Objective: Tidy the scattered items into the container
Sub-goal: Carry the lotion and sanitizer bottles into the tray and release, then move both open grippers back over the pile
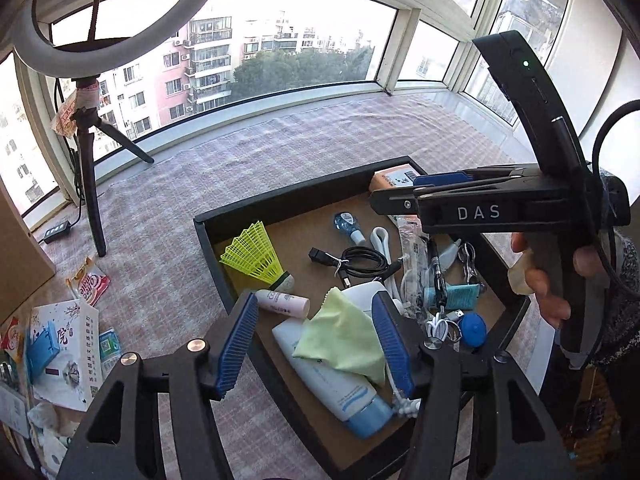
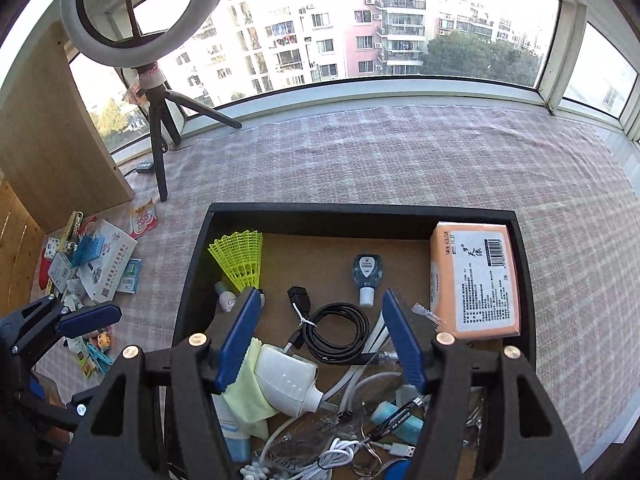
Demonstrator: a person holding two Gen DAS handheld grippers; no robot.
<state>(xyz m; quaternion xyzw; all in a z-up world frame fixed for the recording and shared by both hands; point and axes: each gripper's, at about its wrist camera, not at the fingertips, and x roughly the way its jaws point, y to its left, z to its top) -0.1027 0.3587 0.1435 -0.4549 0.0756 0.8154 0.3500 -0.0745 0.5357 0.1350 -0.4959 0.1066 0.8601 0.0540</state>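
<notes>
Where shuttlecock [image 2: 240, 260] lies, tray [image 2: 360, 212] holds cable [image 2: 336, 330].

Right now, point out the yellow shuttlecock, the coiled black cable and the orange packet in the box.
yellow shuttlecock [image 2: 239, 258]: right wrist view, on its mesh skirt.
coiled black cable [image 2: 338, 330]: right wrist view, on the coil's loop.
orange packet [image 2: 474, 280]: right wrist view, on its white label.

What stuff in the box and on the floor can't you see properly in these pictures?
- White tube, left wrist view: its middle lies under the green cloth.
- Pile of packets left of the black box, right wrist view: too small to read.
- Cables and pen at the box's near end, right wrist view: cut off by the bottom edge and the gripper's arms.
- Orange pack, left wrist view: mostly behind the right gripper.
</notes>
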